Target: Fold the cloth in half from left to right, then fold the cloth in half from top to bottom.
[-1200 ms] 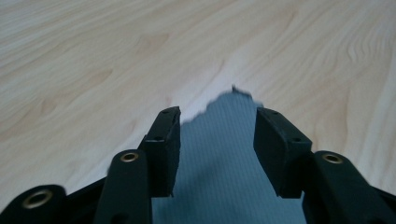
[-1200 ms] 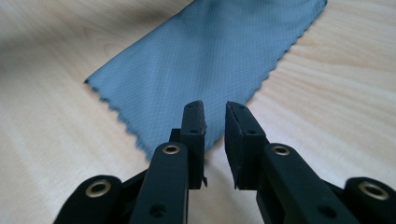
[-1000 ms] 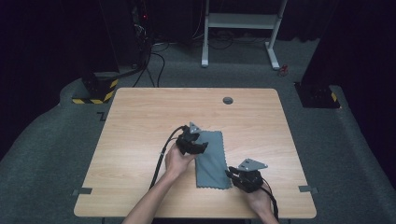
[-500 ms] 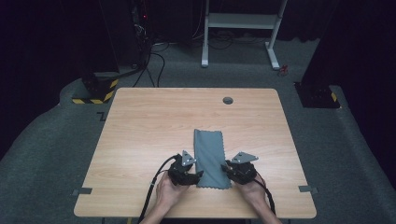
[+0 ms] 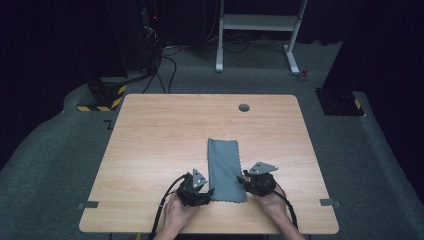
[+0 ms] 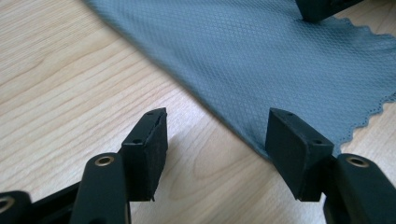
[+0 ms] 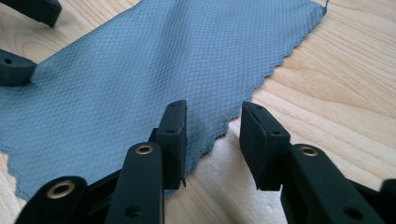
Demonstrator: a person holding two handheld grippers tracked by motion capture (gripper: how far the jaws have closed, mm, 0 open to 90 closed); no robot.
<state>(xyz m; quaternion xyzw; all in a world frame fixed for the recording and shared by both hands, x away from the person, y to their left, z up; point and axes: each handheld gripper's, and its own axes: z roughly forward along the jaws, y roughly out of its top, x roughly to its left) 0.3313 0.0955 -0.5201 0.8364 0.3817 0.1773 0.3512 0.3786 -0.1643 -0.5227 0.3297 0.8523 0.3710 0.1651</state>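
A grey cloth [image 5: 225,167] lies flat as a narrow strip on the wooden table [image 5: 150,130], its scalloped end toward the near edge. My left gripper [image 5: 200,192] sits at its near left corner. In the left gripper view this gripper [image 6: 217,119] is open; its jaws have just been closing a little, with bare wood and the cloth's [image 6: 261,51] edge between them, ungripped. My right gripper [image 5: 252,182] is at the near right corner. In the right gripper view it [image 7: 212,109] is open and has just been opening, straddling the cloth's [image 7: 140,70] zigzag edge without pressing on it.
A round cable hole [image 5: 243,107] sits near the table's far edge. Beyond the table stand a white desk frame [image 5: 257,22] and a black-and-yellow striped base [image 5: 100,97] on the carpet. Both hands rest at the near edge.
The left gripper came back from the cloth's far left to its near left corner. The cloth changed from a wider skewed shape to a narrow straight strip. The right gripper edged toward the cloth.
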